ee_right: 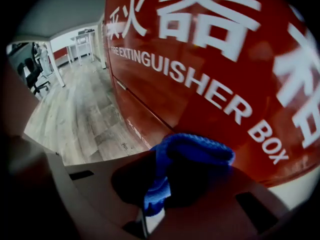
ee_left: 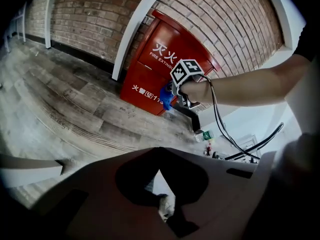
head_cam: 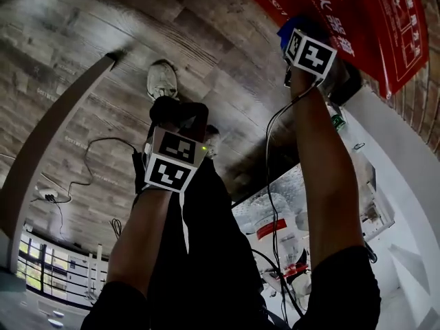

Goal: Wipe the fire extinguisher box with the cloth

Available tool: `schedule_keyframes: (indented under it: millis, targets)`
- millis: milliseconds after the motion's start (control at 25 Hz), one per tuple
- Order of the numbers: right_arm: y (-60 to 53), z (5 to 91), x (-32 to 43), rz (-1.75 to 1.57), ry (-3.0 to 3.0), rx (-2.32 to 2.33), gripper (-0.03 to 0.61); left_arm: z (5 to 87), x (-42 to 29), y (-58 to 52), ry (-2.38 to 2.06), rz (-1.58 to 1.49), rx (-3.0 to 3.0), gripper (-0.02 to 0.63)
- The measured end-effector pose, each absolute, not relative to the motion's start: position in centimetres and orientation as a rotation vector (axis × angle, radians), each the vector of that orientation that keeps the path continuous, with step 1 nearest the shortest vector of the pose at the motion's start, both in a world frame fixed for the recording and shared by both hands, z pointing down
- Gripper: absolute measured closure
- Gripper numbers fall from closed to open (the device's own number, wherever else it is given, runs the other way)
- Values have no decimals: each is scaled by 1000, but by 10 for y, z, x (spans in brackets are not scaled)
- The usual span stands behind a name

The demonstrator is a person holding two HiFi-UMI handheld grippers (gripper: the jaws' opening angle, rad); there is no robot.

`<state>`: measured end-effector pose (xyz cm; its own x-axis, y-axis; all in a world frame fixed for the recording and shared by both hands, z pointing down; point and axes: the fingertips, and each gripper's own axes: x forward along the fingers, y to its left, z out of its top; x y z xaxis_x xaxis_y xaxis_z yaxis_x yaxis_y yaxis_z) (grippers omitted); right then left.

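1. Two grippers, one job: right gripper [head_cam: 301,41] reaching out to the box [head_cam: 344,9], left gripper [head_cam: 176,115] hanging low over the floor [ee_left: 75,114], well apart from the wiping.
2. Right jaws clamped on the cloth [ee_right: 196,149], a folded blue wad bulging past the tips, likely for fabric-only contact with the paint.
3. Cloth at the red front, low on the right by the word "BOX"; pressed on or just off, hard to tell.
4. Left jaws together at the tips, nothing between; probably parked as the spare hand.
5. Box standing on the floor against the far brick wall [ee_left: 90,19], just right of a white post [ee_left: 132,36].
6. Front facing out into the room, toward both grippers, hence the straight reach.
7. Long axis judged upright, with lettering running level across the front.
8. Wiping judged under way, with much of the front yet to cover.
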<state>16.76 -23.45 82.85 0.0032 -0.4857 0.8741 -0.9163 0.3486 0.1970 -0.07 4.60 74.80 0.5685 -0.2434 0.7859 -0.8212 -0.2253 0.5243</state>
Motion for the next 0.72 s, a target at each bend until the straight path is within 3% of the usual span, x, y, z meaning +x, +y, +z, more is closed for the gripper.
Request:
schedule_keyframes:
  millis: [400,720]
  targets:
    - [-270,845,49,497,-1707,1120,535,757,-35,42,-944,707,1770,620]
    - [-297,850,-5,512,-1760,1141,535,755,-38,24,-940,707,1817,620]
